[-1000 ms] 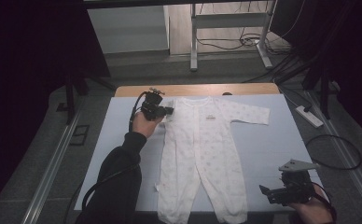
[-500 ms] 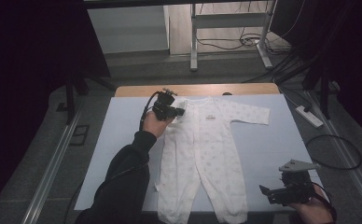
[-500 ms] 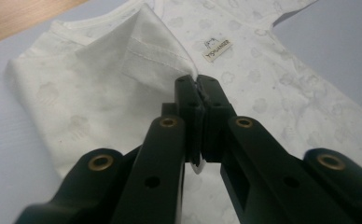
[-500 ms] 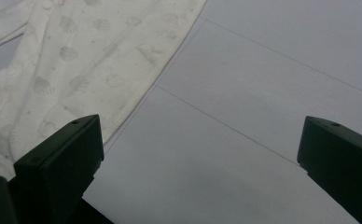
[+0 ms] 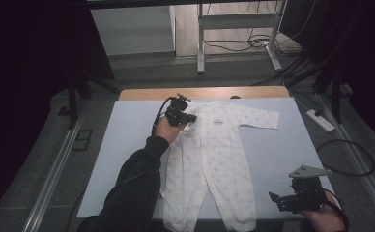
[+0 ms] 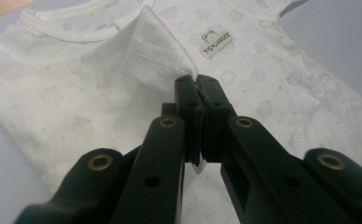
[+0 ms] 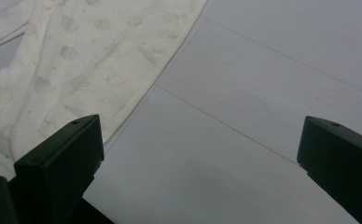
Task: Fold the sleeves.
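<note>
White patterned baby romper [image 5: 214, 159] lies flat on the table, one sleeve [image 6: 156, 51] folded onto its chest

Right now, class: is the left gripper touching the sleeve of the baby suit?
Touching. The left gripper view shows the left gripper shut on the folded-over sleeve.

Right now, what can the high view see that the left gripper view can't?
The high view alone takes in the right gripper, fingers apart, the outstretched sleeve and both legs of the baby suit. The left gripper view alone makes out the small label and the faint cloud print. Both show the left gripper pinching the folded-in sleeve over the suit's chest.
</note>
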Demonstrator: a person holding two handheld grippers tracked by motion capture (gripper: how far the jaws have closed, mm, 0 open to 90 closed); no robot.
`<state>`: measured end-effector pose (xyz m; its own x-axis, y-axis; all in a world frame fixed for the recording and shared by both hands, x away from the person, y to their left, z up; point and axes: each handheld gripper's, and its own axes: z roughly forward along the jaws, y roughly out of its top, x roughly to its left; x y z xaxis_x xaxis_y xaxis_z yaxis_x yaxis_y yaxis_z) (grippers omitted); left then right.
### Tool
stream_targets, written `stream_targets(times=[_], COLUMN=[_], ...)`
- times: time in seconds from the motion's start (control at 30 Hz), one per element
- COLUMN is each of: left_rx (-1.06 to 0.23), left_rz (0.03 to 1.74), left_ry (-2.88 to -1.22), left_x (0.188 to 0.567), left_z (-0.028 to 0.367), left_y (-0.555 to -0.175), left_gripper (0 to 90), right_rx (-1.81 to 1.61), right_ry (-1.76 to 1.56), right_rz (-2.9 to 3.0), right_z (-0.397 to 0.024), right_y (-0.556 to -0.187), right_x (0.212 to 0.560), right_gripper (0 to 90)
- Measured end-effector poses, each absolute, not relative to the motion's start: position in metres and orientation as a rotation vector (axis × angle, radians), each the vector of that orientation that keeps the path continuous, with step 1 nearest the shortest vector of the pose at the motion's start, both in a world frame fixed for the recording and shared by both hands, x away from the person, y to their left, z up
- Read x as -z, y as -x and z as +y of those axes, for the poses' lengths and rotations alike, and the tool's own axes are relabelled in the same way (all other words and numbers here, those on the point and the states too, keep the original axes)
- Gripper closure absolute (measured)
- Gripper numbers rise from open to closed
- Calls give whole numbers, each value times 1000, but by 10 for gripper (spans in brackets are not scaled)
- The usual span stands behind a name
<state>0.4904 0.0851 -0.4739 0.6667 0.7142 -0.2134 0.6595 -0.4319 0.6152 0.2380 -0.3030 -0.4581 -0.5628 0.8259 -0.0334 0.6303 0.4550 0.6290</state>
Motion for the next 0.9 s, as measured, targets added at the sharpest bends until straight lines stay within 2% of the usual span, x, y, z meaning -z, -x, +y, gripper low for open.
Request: stream_targets(times=[0.67, 0.9], left_rx=[-89, -85], left_rz=[1072, 1077], left_ry=[-2226, -2220], left_x=[498, 504], left_z=[64, 61], left_y=[-498, -499], left_gripper=[858, 813], right_rx=[-820, -820], right_ry=[-1233, -1232], right_rz=[2378, 2379], right_z=[-303, -303], right_y=[-238, -237], right_x=[458, 458], right_gripper=[6, 7])
